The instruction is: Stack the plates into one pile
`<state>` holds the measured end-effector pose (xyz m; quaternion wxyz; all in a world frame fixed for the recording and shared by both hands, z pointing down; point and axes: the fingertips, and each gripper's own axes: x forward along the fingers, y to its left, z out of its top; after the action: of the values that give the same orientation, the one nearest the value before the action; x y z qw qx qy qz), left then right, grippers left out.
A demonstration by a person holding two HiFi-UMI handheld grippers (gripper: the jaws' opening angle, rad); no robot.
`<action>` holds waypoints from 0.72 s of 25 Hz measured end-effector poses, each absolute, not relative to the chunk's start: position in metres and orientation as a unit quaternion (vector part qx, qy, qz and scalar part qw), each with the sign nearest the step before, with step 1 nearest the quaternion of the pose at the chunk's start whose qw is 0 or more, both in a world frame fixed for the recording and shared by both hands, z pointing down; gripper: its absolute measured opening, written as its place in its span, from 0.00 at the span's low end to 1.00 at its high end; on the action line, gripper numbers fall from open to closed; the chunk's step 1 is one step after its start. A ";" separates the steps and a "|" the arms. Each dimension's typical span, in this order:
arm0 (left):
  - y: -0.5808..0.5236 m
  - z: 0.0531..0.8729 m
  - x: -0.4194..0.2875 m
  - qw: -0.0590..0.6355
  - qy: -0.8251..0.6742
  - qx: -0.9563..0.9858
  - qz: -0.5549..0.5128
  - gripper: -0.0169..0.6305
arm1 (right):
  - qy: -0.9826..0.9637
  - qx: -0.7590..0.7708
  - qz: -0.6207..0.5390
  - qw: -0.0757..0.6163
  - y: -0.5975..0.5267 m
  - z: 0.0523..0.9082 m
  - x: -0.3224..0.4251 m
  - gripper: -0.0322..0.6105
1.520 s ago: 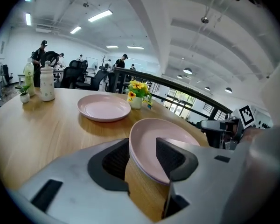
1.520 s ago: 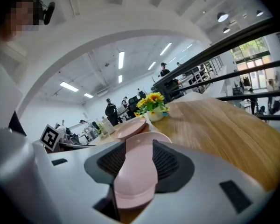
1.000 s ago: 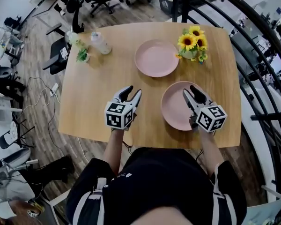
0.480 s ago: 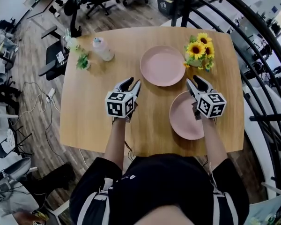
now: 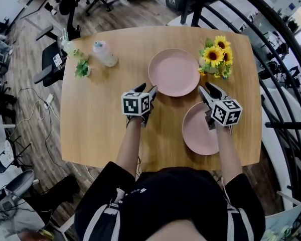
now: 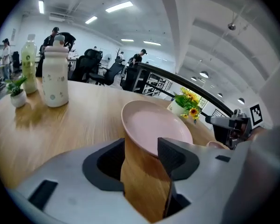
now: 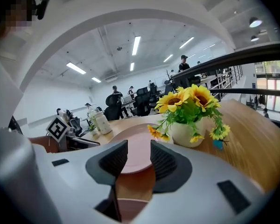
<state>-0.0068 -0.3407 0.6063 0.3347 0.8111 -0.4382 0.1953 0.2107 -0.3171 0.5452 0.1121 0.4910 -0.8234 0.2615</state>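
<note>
- Head view. Item: light wooden table (image 5: 100, 124). The far round pink plate (image 5: 174, 72) lies at one o'clock of its middle and the near round pink plate (image 5: 198, 132) at four o'clock, apart and not yet piled. The left gripper (image 5: 146, 90) sits just at the far plate's eight o'clock rim. The right gripper (image 5: 209, 90) hangs over the near plate's twelve o'clock rim. Yellow sunflowers in a white pot (image 5: 215, 56) stand at two o'clock.
- Left gripper view. On the left gripper (image 6: 142, 147) the claw is spread, having just been opening. Only bare table shows in the gap. The far plate (image 6: 154, 125) has its rim just ahead, unpinched. A white bottle (image 6: 55, 78) stands at ten o'clock.
- Right gripper view. On the right gripper (image 7: 139, 154) the claw is spread, pinching nothing. The far plate (image 7: 139, 133) lies ahead, the near plate (image 7: 130, 211) below at six o'clock, and the sunflowers (image 7: 191, 101) at one o'clock.
- Step, as judged: approach for the pickup. Next need: one jaw under a rim, close, lift, and set it on the other plate, clear of the flowers.
</note>
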 end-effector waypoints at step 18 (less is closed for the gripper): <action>-0.359 0.642 0.010 0.471 -0.474 0.738 0.096 0.19 | -0.823 0.476 0.294 0.096 -0.296 0.551 0.201 0.29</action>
<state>0.0100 -0.3594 0.6417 0.4714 0.7376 -0.4738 0.0962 0.2013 -0.2957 0.5515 0.0962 0.4758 -0.8234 0.2941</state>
